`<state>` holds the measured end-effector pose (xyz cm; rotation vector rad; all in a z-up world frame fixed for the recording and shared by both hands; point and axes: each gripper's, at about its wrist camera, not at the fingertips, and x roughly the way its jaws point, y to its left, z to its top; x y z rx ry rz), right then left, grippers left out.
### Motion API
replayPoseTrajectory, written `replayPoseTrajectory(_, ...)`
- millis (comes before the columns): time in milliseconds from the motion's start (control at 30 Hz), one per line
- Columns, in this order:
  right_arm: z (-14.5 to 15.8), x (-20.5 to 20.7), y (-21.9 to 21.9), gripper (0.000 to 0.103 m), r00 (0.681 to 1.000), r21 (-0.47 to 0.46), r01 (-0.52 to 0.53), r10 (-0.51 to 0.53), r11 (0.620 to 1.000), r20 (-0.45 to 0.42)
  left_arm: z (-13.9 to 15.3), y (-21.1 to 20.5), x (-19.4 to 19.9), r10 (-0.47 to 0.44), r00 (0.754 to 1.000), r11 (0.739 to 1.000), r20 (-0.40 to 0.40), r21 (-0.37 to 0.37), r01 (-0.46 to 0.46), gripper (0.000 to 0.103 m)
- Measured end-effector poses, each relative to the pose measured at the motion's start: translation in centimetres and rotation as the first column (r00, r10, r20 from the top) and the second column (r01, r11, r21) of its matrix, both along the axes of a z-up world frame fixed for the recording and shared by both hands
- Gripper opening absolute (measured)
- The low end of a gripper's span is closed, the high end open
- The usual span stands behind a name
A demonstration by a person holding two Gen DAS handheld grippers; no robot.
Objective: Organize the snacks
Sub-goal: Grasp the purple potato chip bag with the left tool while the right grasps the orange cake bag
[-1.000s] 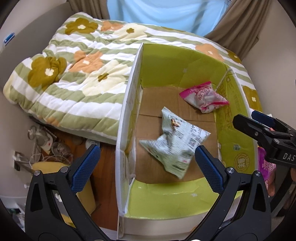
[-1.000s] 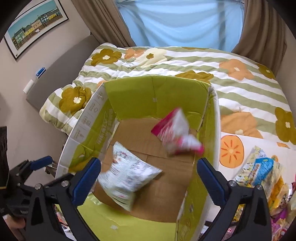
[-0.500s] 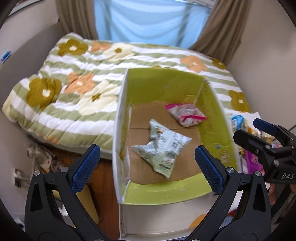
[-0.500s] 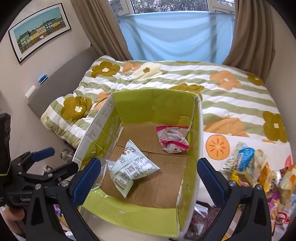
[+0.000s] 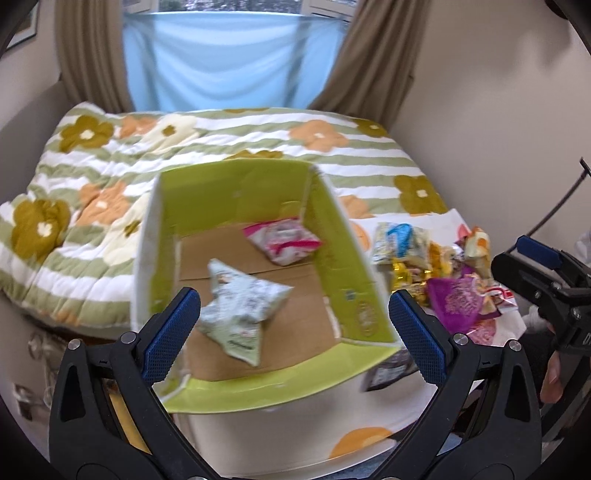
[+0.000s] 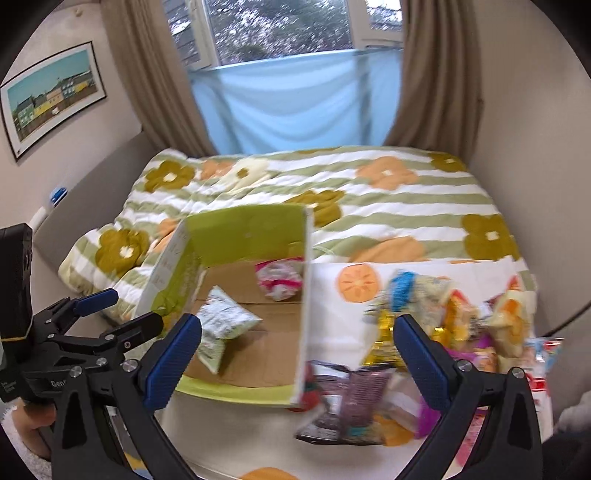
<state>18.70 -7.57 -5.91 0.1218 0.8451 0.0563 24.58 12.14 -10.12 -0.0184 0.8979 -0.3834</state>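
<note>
A green-lined cardboard box (image 5: 354, 258) (image 6: 236, 225) stands open on the bed's near end. On its floor lie a pale green snack bag (image 5: 242, 310) (image 6: 219, 326) and a pink and white bag (image 5: 282, 240) (image 6: 279, 278). Right of the box is a pile of snack packets (image 5: 439, 273) (image 6: 461, 317), with a purple packet (image 5: 456, 304) and a dark packet (image 6: 351, 402) among them. My left gripper (image 5: 293, 338) hangs open above the box's near side, holding nothing. My right gripper (image 6: 297, 356) is open and empty over the box's right wall.
A floral green-striped quilt (image 5: 110, 173) (image 6: 388, 192) covers the bed behind the box. Curtains and a window (image 6: 280, 33) close off the far side. A framed picture (image 6: 51, 99) hangs on the left wall. The wall stands close on the right. A person's hand (image 6: 33, 424) holds the left tool.
Both grippers have drawn back and up from the box, which now looks smaller. The right view has swung right, bringing the snack pile in. The pink bag has settled on the box floor.
</note>
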Motion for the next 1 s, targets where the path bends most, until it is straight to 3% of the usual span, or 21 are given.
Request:
replayPoseTrajectory(200,1.0,-2.0,-6.9,0.103,0.998,-0.037,0.056,-0.055,0.998,0.017,0.2,-5.5,-1.3,-0.027,1.0,1.0,0.007,0.005,0.027,0.101)
replayPoseTrajectory(367,1.0,-3.2,-13.4,0.103,0.998,-0.082,0.054,-0.053,0.995,0.018,-0.6,-12.1,-2.4,-0.03,0.999,1.0,-0.042,-0.002,0.03,0.101)
replayPoseTrajectory(700,-0.6,-2.7,-24.2,0.103,0.997,-0.121,-0.072,0.071,0.99,-0.013,-3.3,-25.3,-4.0,-0.039,0.989,0.999,-0.143,0.003,0.04,0.101)
replayPoseTrajectory(833,-2.2,-1.3,-26.9,0.103,0.991,-0.097,-0.133,0.13,0.986,-0.036,-5.3,-30.5,-4.0,-0.051,0.982,0.997,-0.184,0.049,0.061,0.101)
replayPoseTrajectory(1000,-4.2,0.5,-28.8,0.103,0.98,-0.058,-0.196,0.193,0.979,-0.052,-9.5,-33.9,-3.2,-0.031,0.963,0.991,-0.268,0.119,0.065,0.101)
